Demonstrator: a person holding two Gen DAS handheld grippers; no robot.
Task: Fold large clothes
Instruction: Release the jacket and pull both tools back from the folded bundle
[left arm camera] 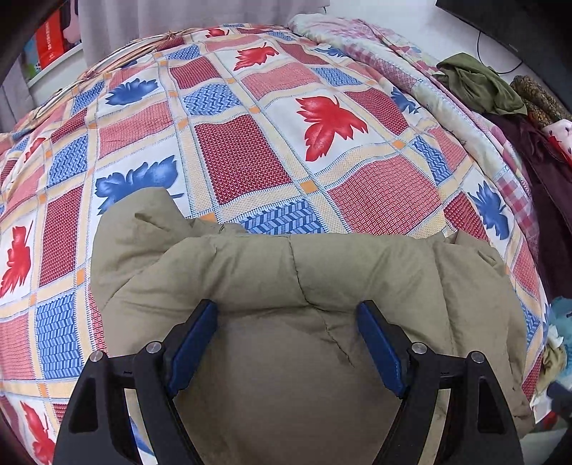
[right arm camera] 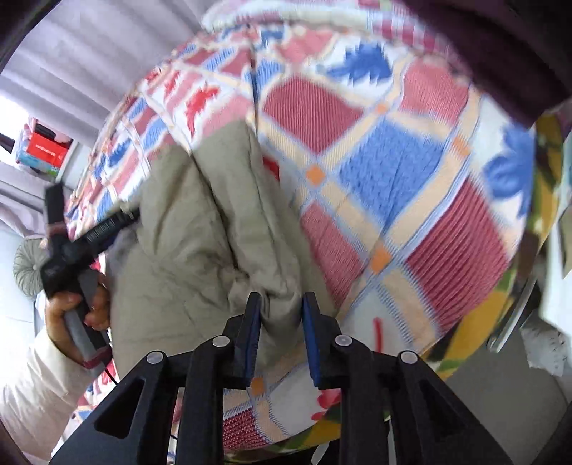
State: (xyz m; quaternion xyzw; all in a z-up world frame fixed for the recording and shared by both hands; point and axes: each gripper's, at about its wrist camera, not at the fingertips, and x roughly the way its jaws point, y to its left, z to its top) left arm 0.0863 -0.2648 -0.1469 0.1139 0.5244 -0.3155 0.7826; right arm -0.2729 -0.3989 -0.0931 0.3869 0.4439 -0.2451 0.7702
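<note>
A large khaki padded coat [left arm camera: 286, 272] lies on a bed covered with a red, blue and white leaf-patterned sheet [left arm camera: 250, 143]. My left gripper [left arm camera: 287, 314] is open wide, its blue pads either side of a thick fold of the coat, just above it. In the right wrist view the coat [right arm camera: 186, 250] lies bunched along the bed edge. My right gripper [right arm camera: 280, 304] has its jaws closed on a bulging corner of the coat. The left gripper's handle [right arm camera: 71, 250] shows there, held in a hand at the left.
A rolled quilt [left arm camera: 411, 64] lies along the bed's far right side. A pile of olive, brown and maroon clothes [left arm camera: 500, 93] sits beyond it. Grey curtains [left arm camera: 178, 18] hang behind the bed. A shelf with a red box [left arm camera: 50, 43] stands at far left.
</note>
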